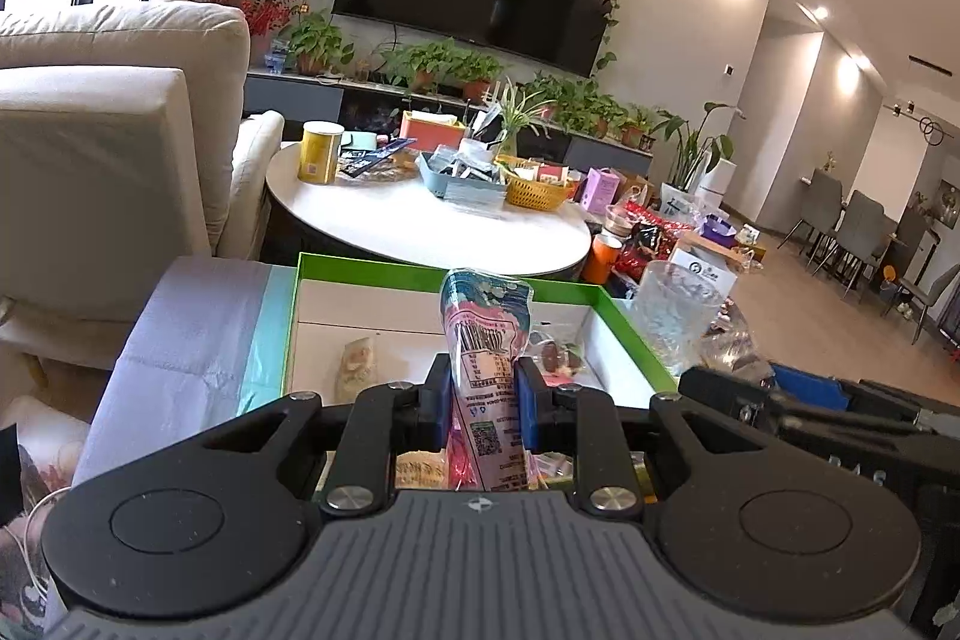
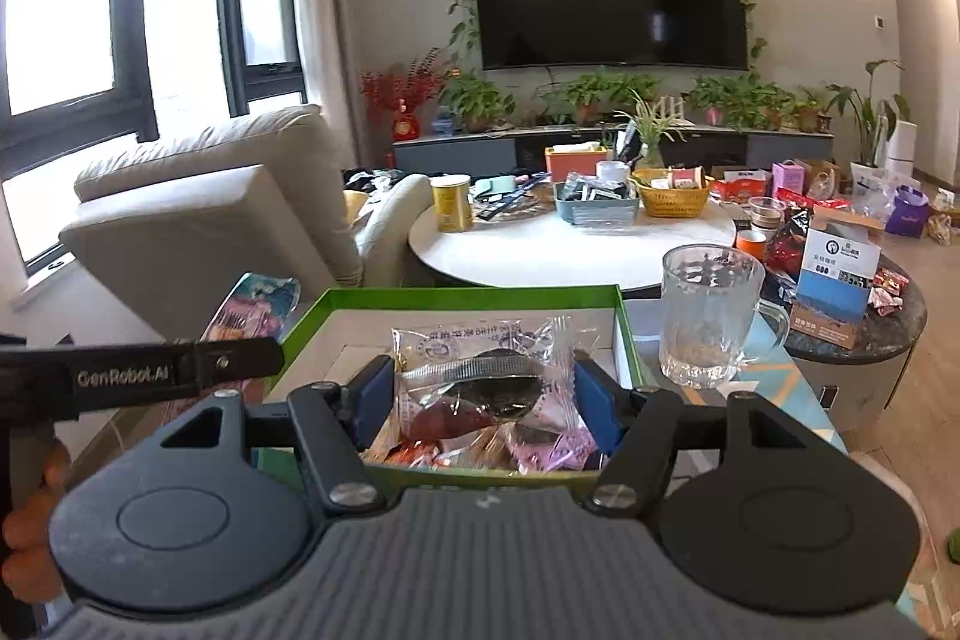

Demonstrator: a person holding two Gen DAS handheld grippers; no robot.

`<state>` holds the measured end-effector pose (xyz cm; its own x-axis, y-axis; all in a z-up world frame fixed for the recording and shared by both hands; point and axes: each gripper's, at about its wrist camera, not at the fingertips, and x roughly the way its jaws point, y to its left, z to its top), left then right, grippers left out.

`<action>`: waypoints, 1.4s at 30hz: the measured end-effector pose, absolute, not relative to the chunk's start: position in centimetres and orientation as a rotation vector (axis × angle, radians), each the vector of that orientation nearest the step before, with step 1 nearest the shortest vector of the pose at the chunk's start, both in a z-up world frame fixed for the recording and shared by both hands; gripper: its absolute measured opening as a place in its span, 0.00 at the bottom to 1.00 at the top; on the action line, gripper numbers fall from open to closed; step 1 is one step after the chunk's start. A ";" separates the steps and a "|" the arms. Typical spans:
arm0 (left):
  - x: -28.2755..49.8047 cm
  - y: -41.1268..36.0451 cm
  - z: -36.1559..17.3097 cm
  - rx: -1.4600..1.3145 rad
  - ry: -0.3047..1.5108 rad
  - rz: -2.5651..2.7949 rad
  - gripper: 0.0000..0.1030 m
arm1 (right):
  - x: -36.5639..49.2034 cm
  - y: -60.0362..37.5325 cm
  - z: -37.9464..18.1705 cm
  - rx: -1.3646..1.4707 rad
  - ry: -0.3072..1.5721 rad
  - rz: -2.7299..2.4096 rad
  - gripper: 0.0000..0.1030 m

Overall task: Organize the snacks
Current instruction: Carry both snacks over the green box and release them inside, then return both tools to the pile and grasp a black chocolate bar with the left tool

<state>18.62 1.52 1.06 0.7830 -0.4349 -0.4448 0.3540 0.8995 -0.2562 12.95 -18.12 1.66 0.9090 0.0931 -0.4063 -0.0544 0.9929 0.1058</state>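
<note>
The left hand-held gripper (image 1: pixel 482 391) is clenched on a pink and teal snack packet (image 1: pixel 485 340), its blue pads pressing both sides while the packet stands upright above the green-rimmed box (image 1: pixel 384 267). The left wrist view shows the packet's printed back with a code square, and beyond it, on the box's white floor, a pale wrapped snack (image 1: pixel 358 361) at left and a small dark wrapped sweet (image 1: pixel 555 355) at right.

The right hand-held gripper (image 2: pixel 485 391) grasps a clear wrapped pastry (image 2: pixel 489 376) across its width, held over the near end of the same box (image 2: pixel 456 295). Only the right wrist view shows the pile of loose wrapped snacks (image 2: pixel 510 451) under that pastry, and the left gripper's black arm with the pink packet (image 2: pixel 258 310) at the box's left edge.

A glass mug (image 2: pixel 711 316) stands on the counter (image 2: pixel 780 358) just right of the box; the left view shows it too (image 1: pixel 681 313). Farther off is a round white table (image 2: pixel 570 244) carrying a yellow can (image 2: pixel 451 203) and a yellow basket (image 2: pixel 672 199).
</note>
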 end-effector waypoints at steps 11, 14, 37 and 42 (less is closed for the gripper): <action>22.6 0.4 -0.8 -0.127 0.562 -0.429 0.19 | 16.4 -18.2 -0.4 0.132 0.472 0.017 0.43; 23.3 0.0 -1.3 -0.124 0.578 -0.429 0.19 | 17.2 -18.5 -0.8 0.141 0.481 0.003 0.43; 25.8 -1.9 -2.0 -0.093 0.593 -0.410 0.26 | 19.1 -18.8 -2.3 0.162 0.529 -0.025 0.43; 26.5 -2.3 -3.0 -0.088 0.659 -0.389 0.39 | 19.5 -18.3 -2.1 0.135 0.520 -0.025 0.43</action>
